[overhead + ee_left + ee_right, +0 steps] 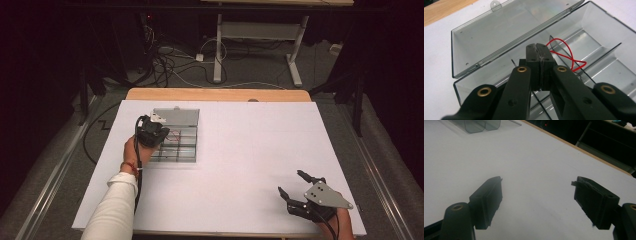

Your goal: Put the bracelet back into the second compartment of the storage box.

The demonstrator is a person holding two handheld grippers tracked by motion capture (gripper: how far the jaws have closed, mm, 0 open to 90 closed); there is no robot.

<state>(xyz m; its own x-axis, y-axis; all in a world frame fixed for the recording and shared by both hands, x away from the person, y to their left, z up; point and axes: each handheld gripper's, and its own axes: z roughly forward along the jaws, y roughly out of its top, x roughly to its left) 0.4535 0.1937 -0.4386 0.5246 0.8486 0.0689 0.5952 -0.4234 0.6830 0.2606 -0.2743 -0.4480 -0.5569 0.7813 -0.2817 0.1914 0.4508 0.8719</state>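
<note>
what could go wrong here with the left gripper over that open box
The left gripper is shut over the clear box, beside the red wire. The wire loops across a divider, so lifting could snag it. The box looks light and the right gripper rests open far away, so the box could shift.

White-topped table (240,150) with a wooden far edge; 1 open clear compartment box (182,142) lies on it — left side.
</note>
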